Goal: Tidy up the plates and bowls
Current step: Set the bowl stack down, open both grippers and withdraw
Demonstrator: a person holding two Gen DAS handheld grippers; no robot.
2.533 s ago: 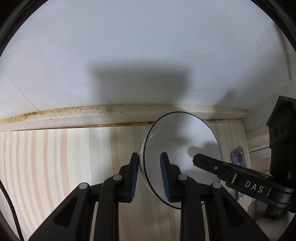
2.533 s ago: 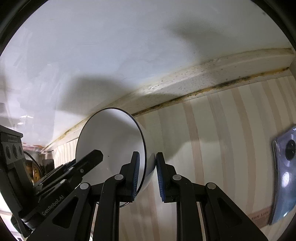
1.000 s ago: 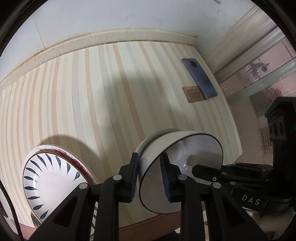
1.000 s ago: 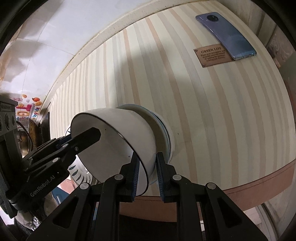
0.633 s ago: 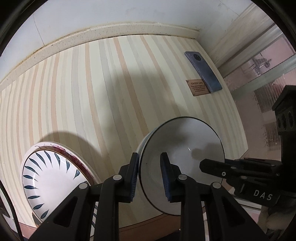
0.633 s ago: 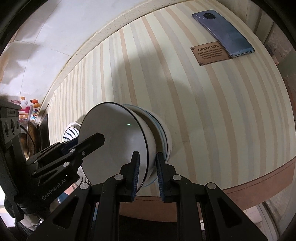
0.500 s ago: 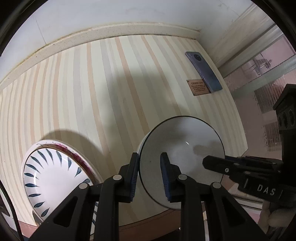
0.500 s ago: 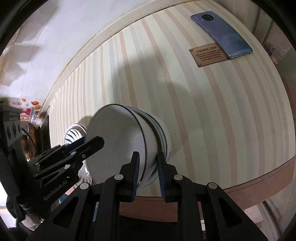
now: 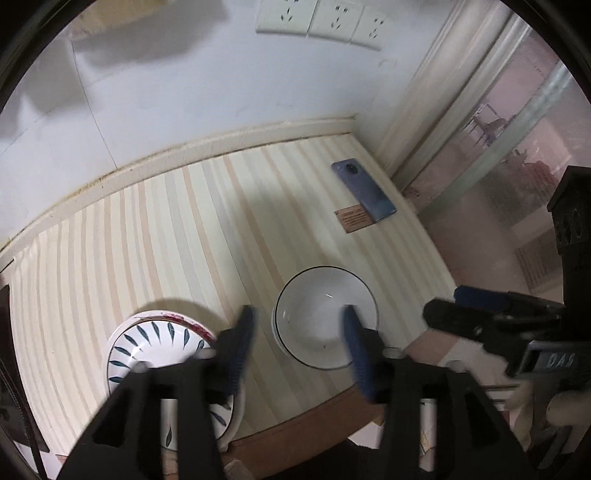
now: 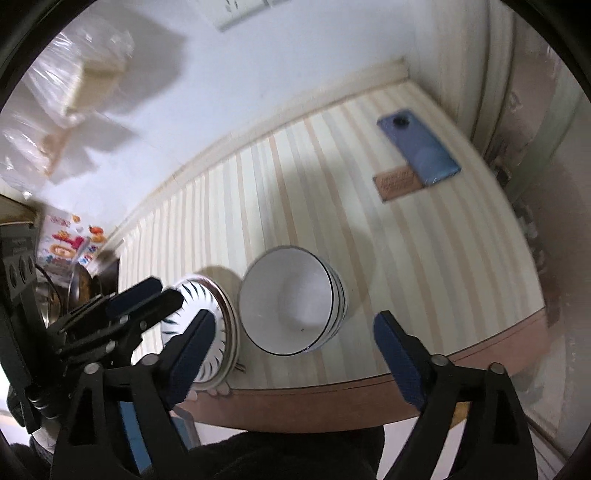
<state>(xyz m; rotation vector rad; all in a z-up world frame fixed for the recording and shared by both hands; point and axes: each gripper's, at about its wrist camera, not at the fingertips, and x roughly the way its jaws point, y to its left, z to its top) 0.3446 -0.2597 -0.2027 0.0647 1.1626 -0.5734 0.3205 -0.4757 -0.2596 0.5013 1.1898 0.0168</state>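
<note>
A white bowl [image 9: 327,317] with a thin dark rim sits nested on top of a stack of like bowls [image 10: 291,302] near the front edge of the striped table [image 9: 184,240]. My left gripper [image 9: 297,314] hangs above it, jaws opening, its blurred blue pads clear of the rim. My right gripper [image 10: 295,325] also stands wide above the stack, jaws opening and nothing between them. Each gripper shows in the other's view: the right gripper [image 9: 443,304] at the right, the left gripper [image 10: 170,290] at the left. A stack of blue-leaf plates [image 9: 159,343] lies left of the bowls.
A blue phone [image 9: 364,192] and a small brown label [image 9: 352,219] lie at the table's far right corner. A white wall with sockets [image 9: 321,18] runs behind. The brown table edge [image 10: 332,391] is close below the bowls. Cluttered shelves and packaging sit at the left [image 10: 62,251].
Both grippers were shut on the white bowl's rim, lowering it onto the stack. Now both have let go, spread their jaws and risen; the bowl rests on the stack.
</note>
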